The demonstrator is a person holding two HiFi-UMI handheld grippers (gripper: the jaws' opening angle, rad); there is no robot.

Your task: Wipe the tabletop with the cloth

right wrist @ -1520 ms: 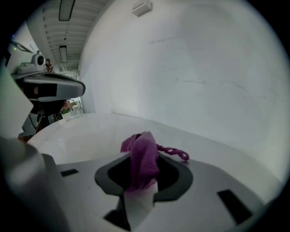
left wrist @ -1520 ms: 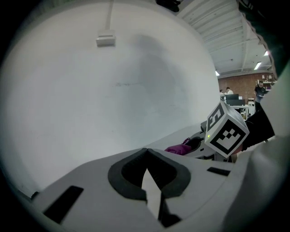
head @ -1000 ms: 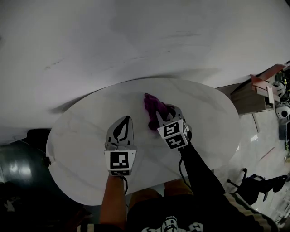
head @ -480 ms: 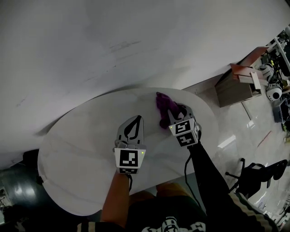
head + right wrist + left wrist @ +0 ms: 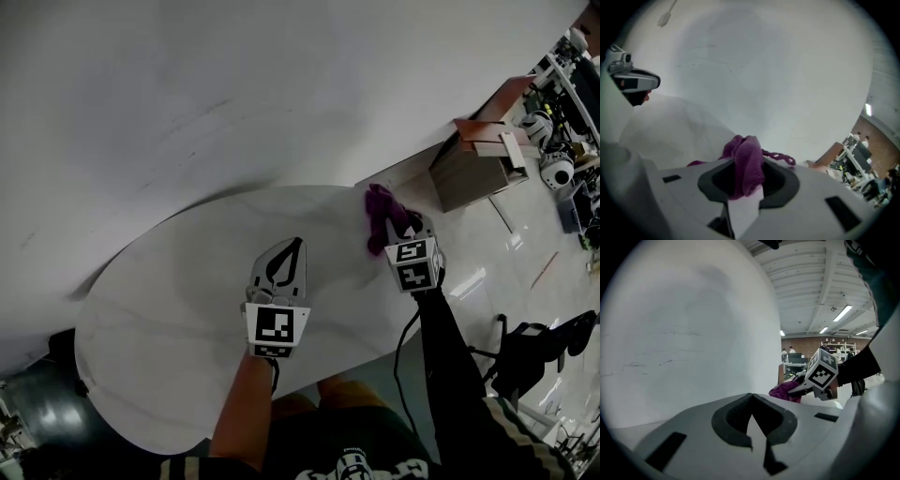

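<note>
1. Head view: your right tongs (image 5: 392,232) hold the purple cloth (image 5: 379,204) at the far right edge of the white counter (image 5: 169,300); your left tongs (image 5: 293,247) are over mid-counter.
2. Left gripper view: left tongs pressed together, nothing between them.
3. Right gripper view: right tongs pinching the cloth.

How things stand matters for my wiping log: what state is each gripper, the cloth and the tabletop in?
left gripper: shut, holding nothing.
right gripper: shut on the cloth.
cloth: purple, bunched up, pinched between the right gripper's jaws.
tabletop: white, no spill visible.
</note>
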